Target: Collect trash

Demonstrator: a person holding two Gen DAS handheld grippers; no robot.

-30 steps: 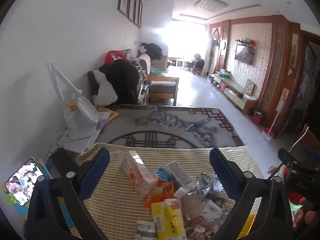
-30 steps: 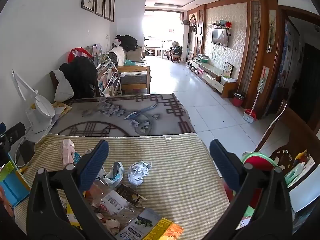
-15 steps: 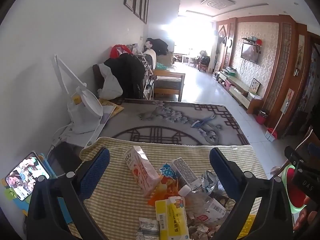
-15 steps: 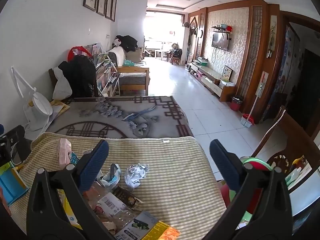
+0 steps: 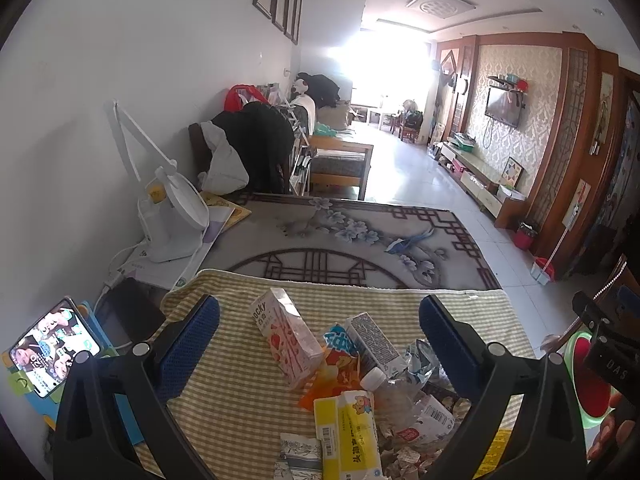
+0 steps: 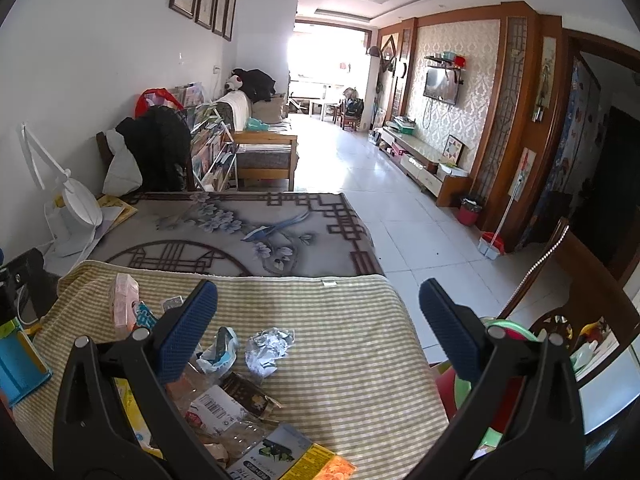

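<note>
Two grippers, left [image 5: 319, 334] and right [image 6: 318, 312], both spread wide with nothing between the blue pads. Trash heaped on striped cloth [image 5: 240, 400]: pink box [image 5: 286, 336] at 12 o'clock of the pile, yellow carton [image 5: 348, 432] at 6, clear bottle [image 5: 404, 404] at 4, touching. Crumpled paper [image 6: 267, 350] just beside the heap at 3 o'clock. Green bin [image 6: 508, 330] off the cloth's right edge. White lamp [image 5: 172, 216] at 10 o'clock, well apart.

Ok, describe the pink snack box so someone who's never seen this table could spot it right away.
Find the yellow striped cloth covering the near end of the table. On it lies a heap of trash; the pink Pocky box sits at the heap's far left edge. It is the only pink carton, with strawberries printed on it.
</note>
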